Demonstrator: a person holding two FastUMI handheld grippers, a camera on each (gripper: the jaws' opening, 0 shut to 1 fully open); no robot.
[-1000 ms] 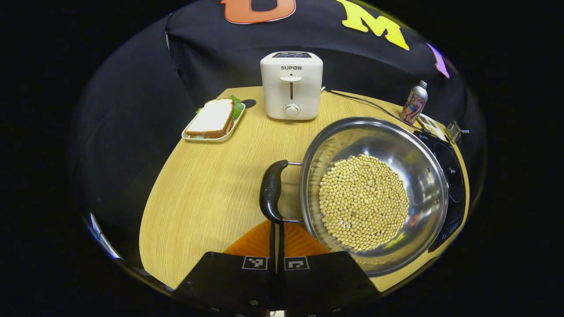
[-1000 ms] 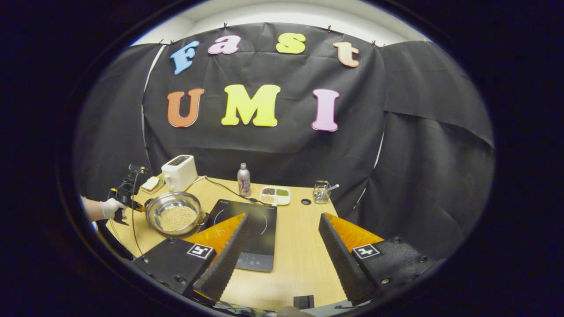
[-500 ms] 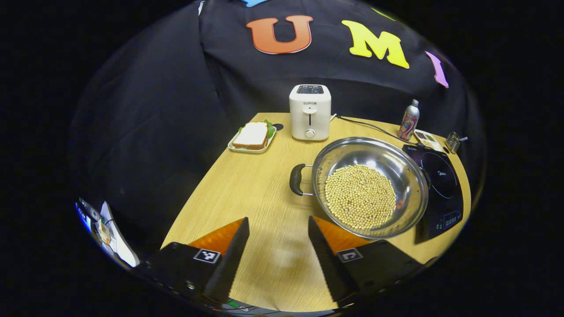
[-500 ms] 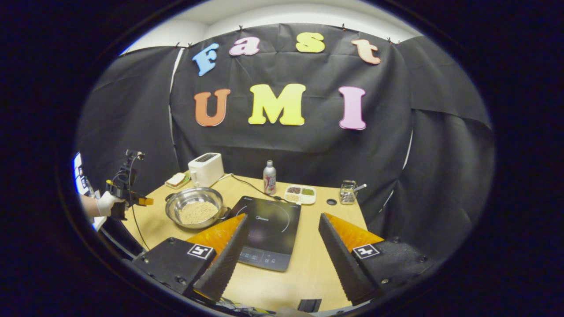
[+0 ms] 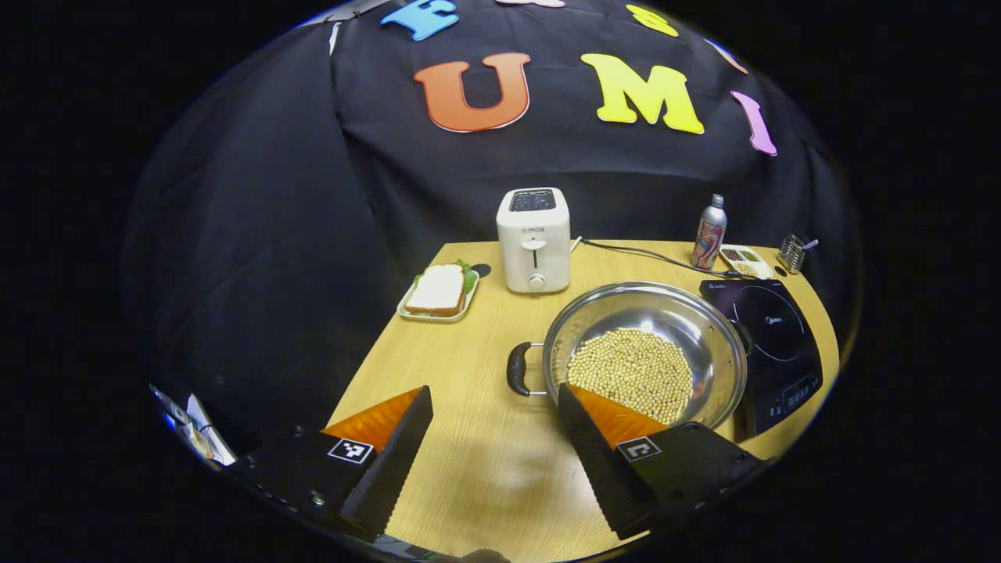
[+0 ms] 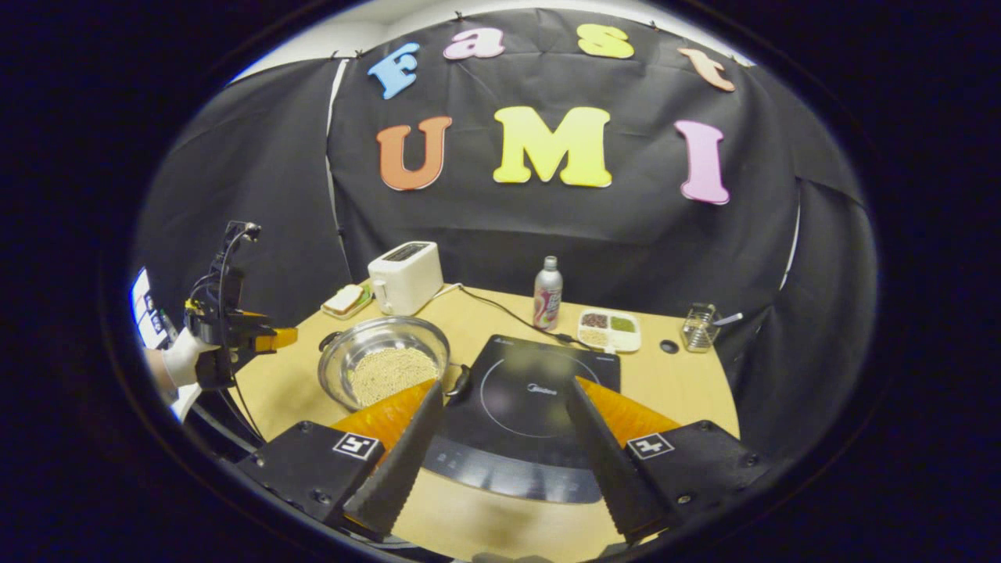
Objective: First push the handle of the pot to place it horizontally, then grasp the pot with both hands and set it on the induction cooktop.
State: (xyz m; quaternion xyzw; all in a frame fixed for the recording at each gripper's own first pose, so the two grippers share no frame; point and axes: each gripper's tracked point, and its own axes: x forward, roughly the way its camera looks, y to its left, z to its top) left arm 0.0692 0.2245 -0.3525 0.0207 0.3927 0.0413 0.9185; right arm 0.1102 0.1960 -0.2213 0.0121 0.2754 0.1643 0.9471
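**Both claws open, pot beside the cooktop**

My left claw (image 5: 494, 399) hangs above the near part of the tabletop (image 5: 438, 344), fingers spread wide with nothing between them. Just beyond its fingertips I see the pot (image 5: 643, 353), a steel bowl-shaped pan holding a bed of pale beans (image 5: 630, 372). Its black handle (image 5: 517, 369) points toward the left claw, with bare wood between the two. The pot's far side sits right against the black induction cooktop (image 5: 770, 336), and the pot rests on the wood, not on the glass.

My right claw (image 6: 500, 391) is also open and empty, poised over the near edge of the induction cooktop (image 6: 539, 391). From this side the pot (image 6: 385, 361) lies to the left of the cooktop, its second handle (image 6: 461, 381) reaching the cooktop's edge. Farther left, a gloved hand (image 6: 181, 356) holds the left claw (image 6: 274, 338) clear of the pot.

Behind the pot stand a white toaster (image 5: 534, 239), a plate with a sandwich (image 5: 438, 291), a spray can (image 5: 708, 232), a divided dish (image 6: 610, 330) and a small wire basket (image 6: 700, 327)
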